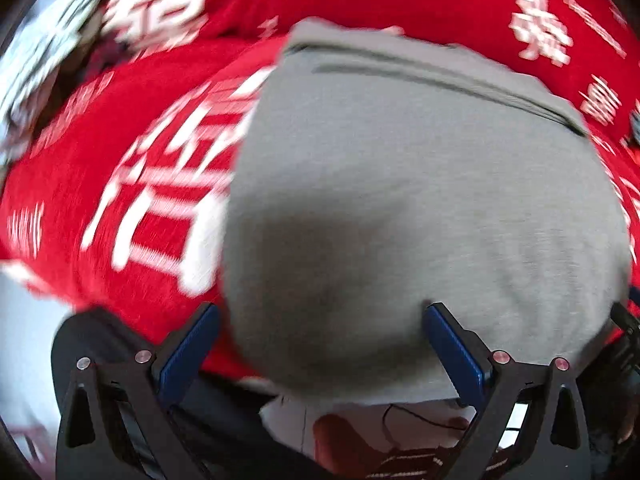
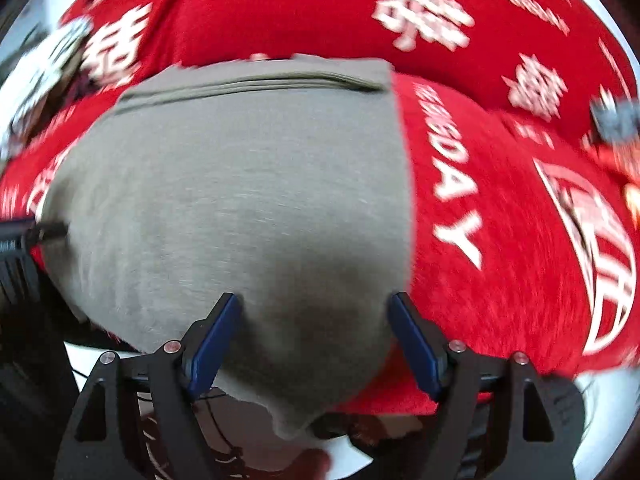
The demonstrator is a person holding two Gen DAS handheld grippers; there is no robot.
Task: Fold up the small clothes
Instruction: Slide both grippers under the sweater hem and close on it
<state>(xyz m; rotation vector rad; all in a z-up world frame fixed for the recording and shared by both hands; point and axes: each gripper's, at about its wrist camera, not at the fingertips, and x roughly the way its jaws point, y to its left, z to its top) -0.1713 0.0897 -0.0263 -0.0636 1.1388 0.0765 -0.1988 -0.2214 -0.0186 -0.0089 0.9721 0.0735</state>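
A grey garment (image 1: 420, 184) lies flat on a red cloth with white lettering (image 1: 132, 200); its near edge hangs over the table's front. My left gripper (image 1: 320, 320) is open, its blue pads either side of the garment's near left part. My right gripper (image 2: 316, 312) is open too, its pads straddling the same garment (image 2: 240, 184) at its near right corner. A folded band runs along the garment's far edge (image 2: 256, 80). Neither gripper pinches fabric. Both views are motion-blurred.
The red cloth (image 2: 520, 240) covers the table to the left, right and back. A black-and-white object (image 1: 44, 60) sits at the far left. The other gripper's black tip (image 2: 24, 236) shows at the left edge. Floor and cables (image 2: 240, 420) lie below the front edge.
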